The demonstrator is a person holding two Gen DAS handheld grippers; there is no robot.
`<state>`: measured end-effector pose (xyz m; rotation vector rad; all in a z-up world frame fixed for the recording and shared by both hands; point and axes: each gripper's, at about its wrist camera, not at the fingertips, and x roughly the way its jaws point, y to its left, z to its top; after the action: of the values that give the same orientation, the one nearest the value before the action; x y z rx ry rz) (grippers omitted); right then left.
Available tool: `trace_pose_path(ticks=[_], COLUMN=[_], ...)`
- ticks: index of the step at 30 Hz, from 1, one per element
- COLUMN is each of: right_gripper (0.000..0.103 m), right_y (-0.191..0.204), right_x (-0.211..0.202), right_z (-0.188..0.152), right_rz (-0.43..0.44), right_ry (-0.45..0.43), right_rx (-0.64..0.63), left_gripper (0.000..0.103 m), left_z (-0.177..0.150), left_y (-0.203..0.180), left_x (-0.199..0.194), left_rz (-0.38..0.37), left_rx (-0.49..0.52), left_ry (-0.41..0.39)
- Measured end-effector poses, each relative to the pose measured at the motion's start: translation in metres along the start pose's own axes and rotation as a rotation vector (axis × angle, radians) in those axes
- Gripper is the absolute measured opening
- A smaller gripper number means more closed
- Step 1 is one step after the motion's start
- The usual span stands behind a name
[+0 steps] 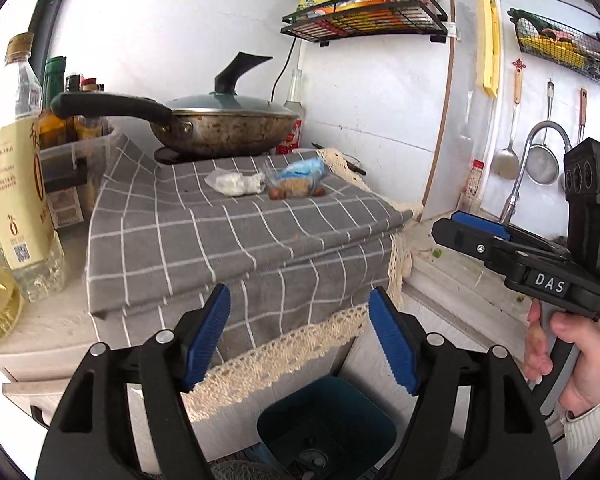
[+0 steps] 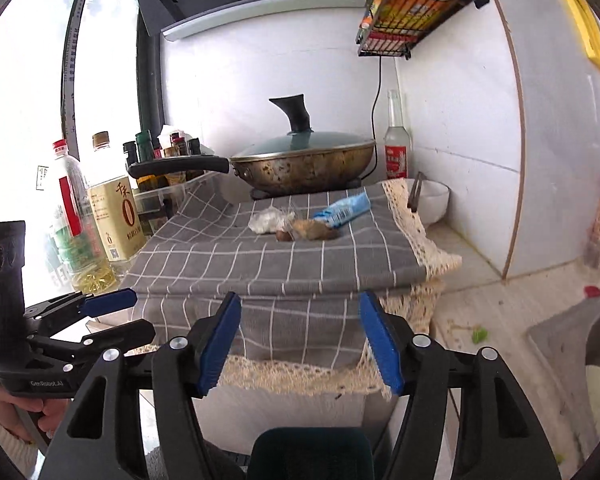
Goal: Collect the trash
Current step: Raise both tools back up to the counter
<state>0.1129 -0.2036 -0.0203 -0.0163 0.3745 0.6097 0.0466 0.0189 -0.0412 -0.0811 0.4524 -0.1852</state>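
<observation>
both wrist views near, facing the shared checked cloth

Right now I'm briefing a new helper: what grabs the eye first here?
A lidded wok sits at the back of the grey checked cloth. Mid-cloth lies trash: a crumpled white tissue, brown scraps and a blue wrapper. A dark bin waits below.

The right tongs are open with nothing in them. At twelve o'clock, a white wad, brown scraps and a blue wrapper lie on the gray cloth.
</observation>
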Motion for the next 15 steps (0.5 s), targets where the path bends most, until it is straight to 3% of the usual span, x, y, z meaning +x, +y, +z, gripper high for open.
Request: trace_pose_path(ticks=[2,4,9,15], right_gripper=[0.053,0.04,0.04,0.04], right_y=[0.001,-0.003,-0.011,-0.004], right_x=[0.009,0.021,0.061,0.115], right_z=[0.014,0.03,0.06,0.059], right_rz=[-0.002,-0.009,-0.02,0.03], right_ry=[-0.006,-0.008,0.033,0.122], right_rx=[-0.017,-0.022,-0.03,-0.072], left_gripper=[0.075,0.075,0.075,0.075], left_z=[0.015,0.027,0.049,0.054], left_y=[0.004,0.011,0.035,0.057], left_x=[0.004,0.005,0.016,0.041], left_rz=[0.009,0.019,0.034,0.046], left_rx=[-0.005,-0.011,-0.023,-0.047], left_ry=[-0.01,-0.019,-0.016,0.018])
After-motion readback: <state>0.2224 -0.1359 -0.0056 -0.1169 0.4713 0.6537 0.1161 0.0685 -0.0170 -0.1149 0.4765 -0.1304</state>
